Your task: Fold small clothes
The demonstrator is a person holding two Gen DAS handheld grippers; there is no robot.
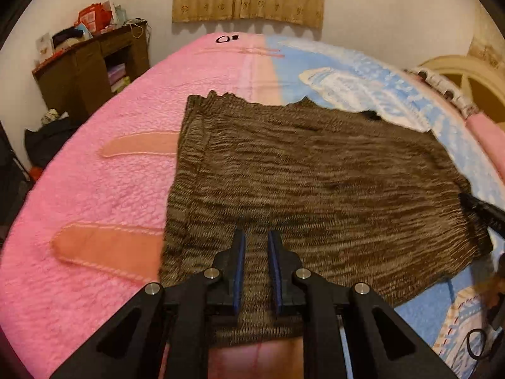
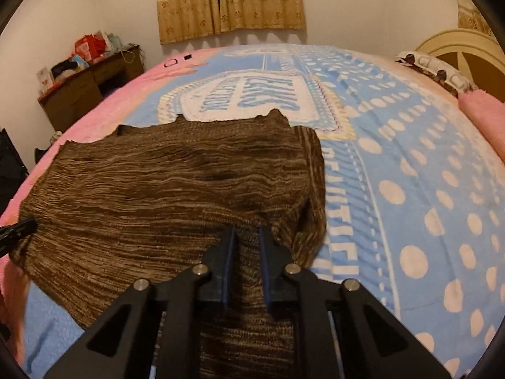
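Observation:
A brown striped knit garment [image 1: 315, 173] lies spread flat across the bed, with a folded strip along its left side. My left gripper [image 1: 256, 233] is over its near edge, jaws narrow, and the knit fills the gap between the blue pads. My right gripper [image 2: 247, 230] holds the near right corner of the garment [image 2: 157, 189] the same way, and the cloth puckers up into its fingertips. The right gripper's tip [image 1: 479, 210] shows at the garment's right edge in the left wrist view. The left gripper's tip [image 2: 19, 230] shows at the garment's left edge in the right wrist view.
The bed carries a pink blanket [image 1: 94, 189] on the left and a blue dotted one [image 2: 410, 173] on the right. A cluttered wooden desk [image 1: 85, 66] stands by the far left wall. A cream headboard [image 2: 457, 50] and a pink pillow [image 2: 483, 117] are at the right.

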